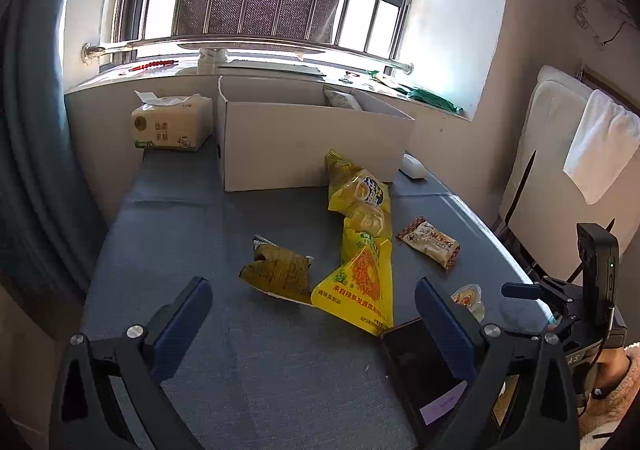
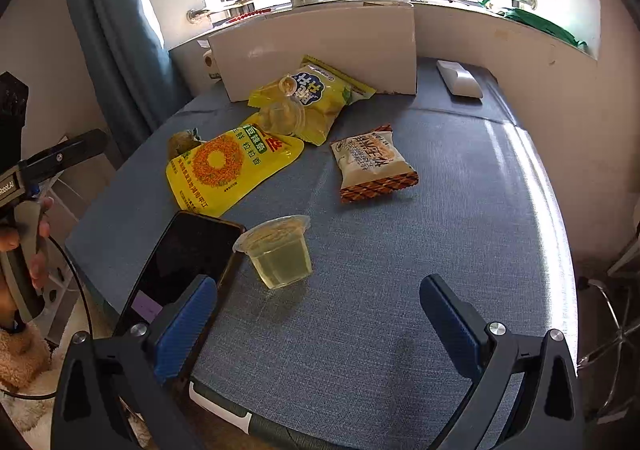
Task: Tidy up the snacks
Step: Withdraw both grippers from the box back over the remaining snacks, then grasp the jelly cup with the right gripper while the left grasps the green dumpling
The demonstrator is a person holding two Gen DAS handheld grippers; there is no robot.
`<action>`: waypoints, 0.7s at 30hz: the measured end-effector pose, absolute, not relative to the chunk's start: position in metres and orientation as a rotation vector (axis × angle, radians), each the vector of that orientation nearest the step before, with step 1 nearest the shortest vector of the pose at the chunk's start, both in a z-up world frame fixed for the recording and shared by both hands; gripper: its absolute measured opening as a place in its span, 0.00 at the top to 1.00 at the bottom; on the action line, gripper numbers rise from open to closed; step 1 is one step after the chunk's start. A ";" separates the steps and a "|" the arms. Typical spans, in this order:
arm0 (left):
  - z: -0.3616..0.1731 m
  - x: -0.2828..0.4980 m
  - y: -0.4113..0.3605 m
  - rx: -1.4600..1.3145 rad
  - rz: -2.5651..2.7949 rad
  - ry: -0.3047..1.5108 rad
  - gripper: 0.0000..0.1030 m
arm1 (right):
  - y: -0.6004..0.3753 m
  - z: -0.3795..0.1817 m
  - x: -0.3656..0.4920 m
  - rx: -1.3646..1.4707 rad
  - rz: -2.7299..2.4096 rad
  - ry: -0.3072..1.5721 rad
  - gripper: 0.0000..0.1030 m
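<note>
Both tools spread wide, empty — left gripper [image 1: 314, 314], right gripper [image 2: 318, 314]. White cardboard box [image 1: 304, 137] far ahead, one packet visible inside. Left: clear jelly cup [image 2: 278, 250] just ahead of right gripper; yellow snack pouch [image 1: 358, 290], other packets beyond — mostly undone.

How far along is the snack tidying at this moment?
Barely started. One packet already shows inside the white box. Nothing is in hand: the left hand-held gripper and right hand-held gripper are both open and empty. Left on the table: two yellow bags, a brown-edged packet, a jelly cup and a crumpled wrapper.
</note>
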State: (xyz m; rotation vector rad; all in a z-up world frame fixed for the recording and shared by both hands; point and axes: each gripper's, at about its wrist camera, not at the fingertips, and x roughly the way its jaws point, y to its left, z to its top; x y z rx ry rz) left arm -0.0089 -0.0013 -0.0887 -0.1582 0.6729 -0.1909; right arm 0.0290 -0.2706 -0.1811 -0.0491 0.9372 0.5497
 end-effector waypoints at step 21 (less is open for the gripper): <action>-0.109 0.002 0.013 -0.195 -0.164 0.724 0.00 | -0.249 -0.189 0.048 -0.014 0.585 0.992 0.55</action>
